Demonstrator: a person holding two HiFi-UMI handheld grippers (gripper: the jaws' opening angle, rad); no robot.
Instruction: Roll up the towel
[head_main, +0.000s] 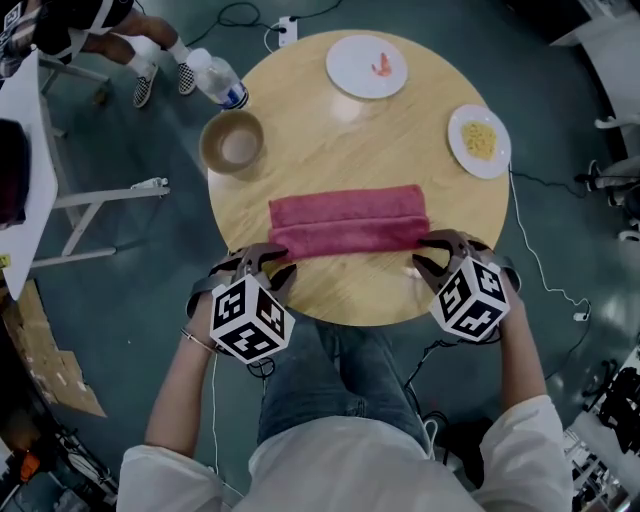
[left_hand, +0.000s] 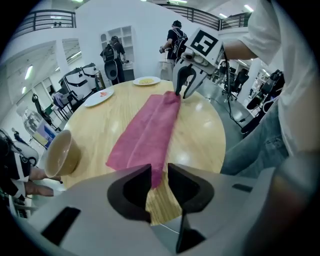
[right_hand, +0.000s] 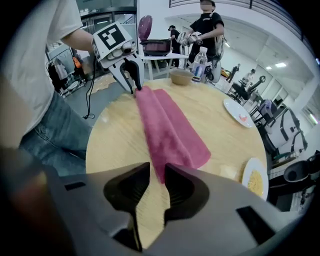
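Observation:
A pink towel (head_main: 347, 224) lies folded into a long strip across the near half of the round wooden table (head_main: 330, 130), a lengthwise crease running along it. My left gripper (head_main: 281, 266) is at the strip's near-left corner and my right gripper (head_main: 420, 252) at its near-right corner. Each one's jaws stand a narrow gap apart. In the left gripper view the towel's (left_hand: 145, 135) corner shows in that gap with bare wood behind it. The right gripper view shows the same of the towel (right_hand: 170, 130). The towel lies flat, not lifted.
A tan bowl (head_main: 233, 142) stands at the table's left, with a plastic bottle (head_main: 215, 78) beyond it. A white plate with a red bit (head_main: 366, 66) is at the far side and a plate of yellow food (head_main: 478, 140) at the right. The person's legs are under the near edge.

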